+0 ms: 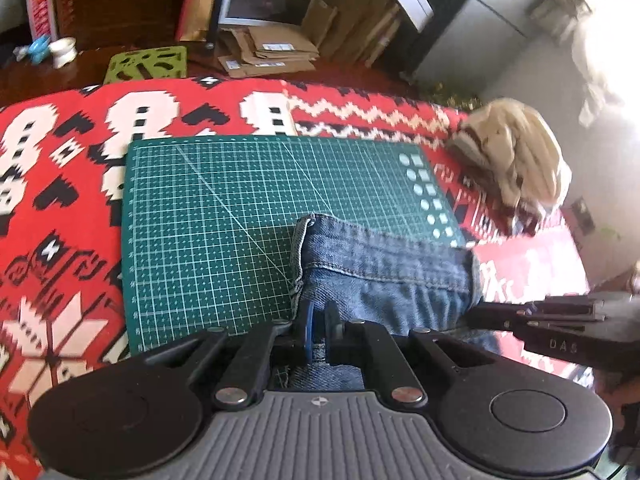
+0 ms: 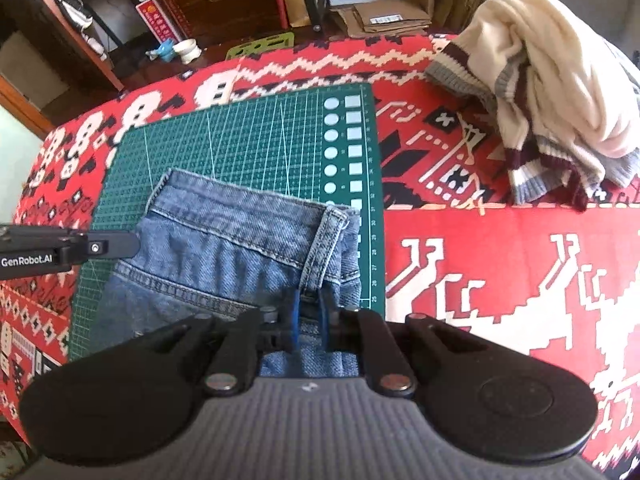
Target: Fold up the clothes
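My left wrist view looks forward and down from close over the green mat (image 1: 208, 208); my right wrist view does likewise from beside it. Both share the mat, jeans (image 1: 384, 272) and sweater (image 2: 552, 92).

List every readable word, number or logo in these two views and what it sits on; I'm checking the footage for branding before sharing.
"GenRobot.AI": on the left gripper, seen from the right wrist view.
"DAS": on the right gripper, seen from the left wrist view.
"25", "26", "27": ruler numbers on the right edge of the green cutting mat; the others are too small.
Red packet on the floor: print too blurred.
Cardboard box labels: unreadable.
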`<state>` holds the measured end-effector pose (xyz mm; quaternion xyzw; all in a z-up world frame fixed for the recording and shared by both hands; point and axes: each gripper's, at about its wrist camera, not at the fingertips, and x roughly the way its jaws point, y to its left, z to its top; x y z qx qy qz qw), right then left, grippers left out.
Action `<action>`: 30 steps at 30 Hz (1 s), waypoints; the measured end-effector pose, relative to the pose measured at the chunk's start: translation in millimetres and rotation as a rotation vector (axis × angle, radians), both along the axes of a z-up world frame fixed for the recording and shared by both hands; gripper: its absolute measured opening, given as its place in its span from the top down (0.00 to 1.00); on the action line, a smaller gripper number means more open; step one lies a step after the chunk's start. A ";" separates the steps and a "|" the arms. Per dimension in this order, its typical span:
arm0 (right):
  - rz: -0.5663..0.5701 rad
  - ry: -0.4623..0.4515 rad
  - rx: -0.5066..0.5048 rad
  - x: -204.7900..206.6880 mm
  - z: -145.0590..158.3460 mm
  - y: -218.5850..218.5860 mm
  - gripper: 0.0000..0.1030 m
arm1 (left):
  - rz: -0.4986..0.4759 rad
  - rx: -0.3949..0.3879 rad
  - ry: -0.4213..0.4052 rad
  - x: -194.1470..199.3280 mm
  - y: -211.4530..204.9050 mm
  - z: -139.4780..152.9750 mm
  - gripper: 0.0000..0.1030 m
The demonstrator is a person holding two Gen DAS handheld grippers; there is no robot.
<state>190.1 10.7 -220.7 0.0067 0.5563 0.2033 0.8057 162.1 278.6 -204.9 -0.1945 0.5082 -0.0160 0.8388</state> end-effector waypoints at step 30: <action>0.084 -0.030 0.045 -36.4 -8.2 5.8 1.00 | -0.014 0.011 0.028 -32.1 -22.7 -19.8 0.98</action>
